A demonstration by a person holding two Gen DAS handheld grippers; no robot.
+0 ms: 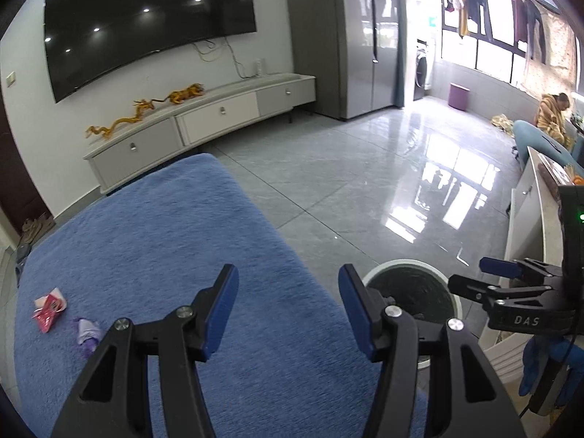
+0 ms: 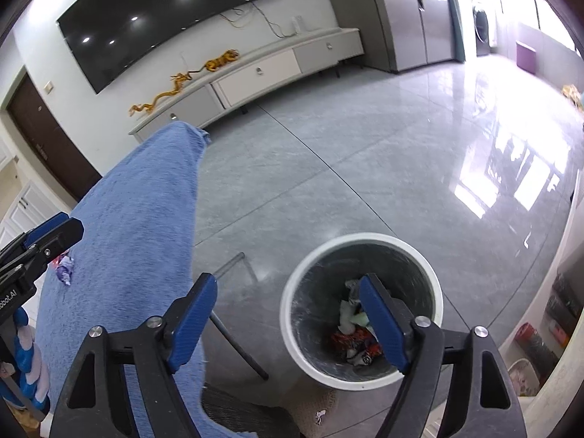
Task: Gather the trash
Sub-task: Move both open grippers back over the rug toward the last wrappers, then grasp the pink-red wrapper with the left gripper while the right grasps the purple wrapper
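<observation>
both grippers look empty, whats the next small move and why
Probably swing the left gripper, fingers open and empty, back over the blue cloth toward the purple wrapper and red wrapper lying there. The bin already holds scraps.

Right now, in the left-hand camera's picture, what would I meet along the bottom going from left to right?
Red wrapper → purple wrapper → open left gripper over the blue cloth → white bin → right gripper.

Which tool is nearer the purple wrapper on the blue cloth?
Left. The left tool hangs open over the blue cloth, with the purple wrapper just to its left. The right tool is open above the trash bin, off the cloth.
</observation>
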